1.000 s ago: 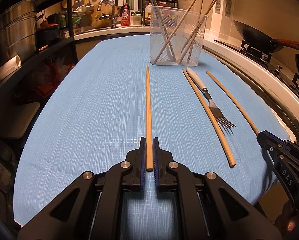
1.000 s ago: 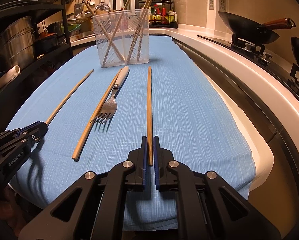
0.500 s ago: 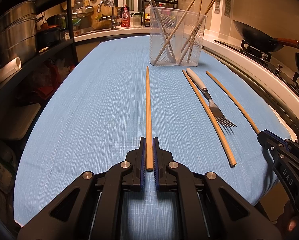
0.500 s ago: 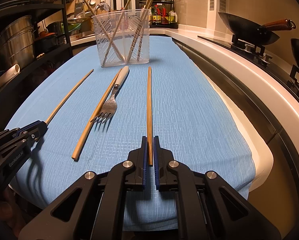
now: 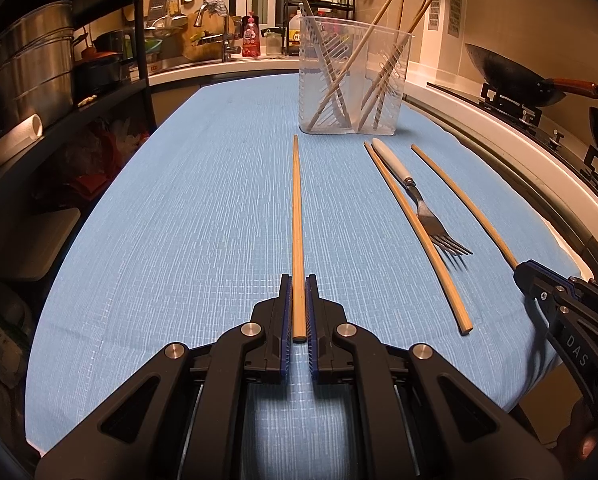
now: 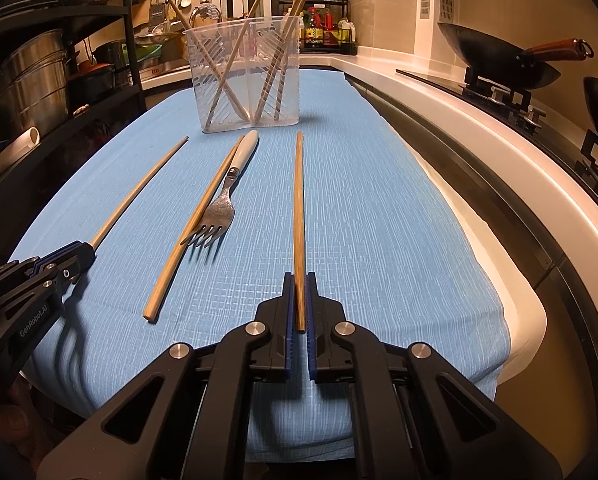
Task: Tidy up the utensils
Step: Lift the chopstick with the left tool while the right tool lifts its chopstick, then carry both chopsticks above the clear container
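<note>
Two chopsticks gripped: left hand-held gripper (image 5: 298, 307) clamps left chopstick (image 5: 297, 216), right hand-held gripper (image 6: 298, 304) right chopstick (image 6: 299, 208), near ends, tips far. Next: lift into clear holder (image 6: 245, 76), far on surface (image 6: 379, 240); fork (image 6: 219, 212), third chopstick (image 6: 191, 232) between.

Warm-lit kitchen, black shelving (image 5: 99, 92) with steel pots (image 5: 35, 68), white counter (image 6: 439, 96), woks (image 6: 495, 56) on stove

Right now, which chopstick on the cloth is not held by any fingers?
The middle chopstick, lying free beside the fork; the two outer chopsticks are each gripped at the near end.
</note>
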### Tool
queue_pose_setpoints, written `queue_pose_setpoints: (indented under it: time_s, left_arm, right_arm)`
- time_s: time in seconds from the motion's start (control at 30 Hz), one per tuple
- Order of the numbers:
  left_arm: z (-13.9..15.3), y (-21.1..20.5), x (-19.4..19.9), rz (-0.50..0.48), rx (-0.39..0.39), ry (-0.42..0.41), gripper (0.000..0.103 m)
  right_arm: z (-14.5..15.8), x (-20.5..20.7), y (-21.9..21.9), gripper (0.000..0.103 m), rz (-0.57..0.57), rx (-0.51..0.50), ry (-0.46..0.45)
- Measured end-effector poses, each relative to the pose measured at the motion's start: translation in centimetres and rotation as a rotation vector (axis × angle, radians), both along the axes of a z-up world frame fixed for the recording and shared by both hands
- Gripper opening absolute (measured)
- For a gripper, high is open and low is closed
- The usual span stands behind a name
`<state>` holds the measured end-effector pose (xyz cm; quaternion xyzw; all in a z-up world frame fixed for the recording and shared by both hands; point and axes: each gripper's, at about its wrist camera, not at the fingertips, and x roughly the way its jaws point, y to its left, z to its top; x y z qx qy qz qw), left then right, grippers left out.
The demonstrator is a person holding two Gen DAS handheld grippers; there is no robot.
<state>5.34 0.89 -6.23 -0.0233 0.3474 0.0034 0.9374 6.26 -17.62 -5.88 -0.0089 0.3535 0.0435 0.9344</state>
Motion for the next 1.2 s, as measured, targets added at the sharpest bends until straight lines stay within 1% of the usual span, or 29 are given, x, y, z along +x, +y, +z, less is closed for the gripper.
queue_pose_setpoints:
  time_s: [0.2, 0.43, 0.47, 0.5, 0.53, 0.57, 0.63, 0.67, 0.93, 1.07, 1.2]
  left_arm:
    - [-0.1, 0.2, -0.2, 0.002, -0.009, -0.007, 0.007]
    - [-0.3, -0.1, -0.6, -0.007, 0.018, -0.039, 0.007]
    - [-0.4, -0.1, -0.7, -0.009, 0.022, -0.046, 0.007]
    - [-0.4, -0.1, -0.9, -0.01, 0.022, -0.051, 0.007]
    - [-0.4, 0.0, -1.0, -0.006, 0.02, -0.054, 0.007]
    - [-0.3, 0.1, -1.1, 0.001, 0.014, -0.053, 0.007]
    - [0.1, 0.9, -1.5, 0.018, -0.029, -0.052, 0.007]
    - [0.5, 1.1, -1.7, 0.025, -0.035, -0.061, 0.007]
    - [4.8, 1.8, -4.3, 0.023, -0.035, -0.172, 0.007]
    - [8.0, 2.4, -4.4, 0.011, -0.023, -0.23, 0.007]
    - [11.3, 2.9, -3.5, -0.029, -0.015, -0.266, 0.007]
  right_arm:
    - [0.0, 0.1, -0.1, 0.005, 0.001, 0.002, 0.009]
    - [-0.1, 0.3, -0.4, 0.005, 0.023, 0.016, 0.018]
    - [0.0, 0.4, -0.4, 0.005, 0.024, 0.006, 0.026]
    - [0.2, 0.3, -0.3, 0.005, 0.012, -0.027, 0.027]
    - [0.7, 0.1, -0.3, 0.005, -0.001, -0.054, 0.012]
    - [1.3, -0.1, -0.4, 0.005, -0.003, -0.057, -0.008]
    - [3.0, -0.6, -0.9, 0.005, 0.001, -0.051, -0.04]
    - [3.6, -0.7, -1.2, 0.005, 0.003, -0.048, -0.049]
    - [9.5, -1.8, -3.5, 0.005, -0.002, -0.01, -0.143]
    - [12.8, -1.6, -3.5, 0.005, 0.004, -0.035, -0.207]
    - [16.3, -0.3, -3.3, 0.005, 0.017, -0.039, -0.24]
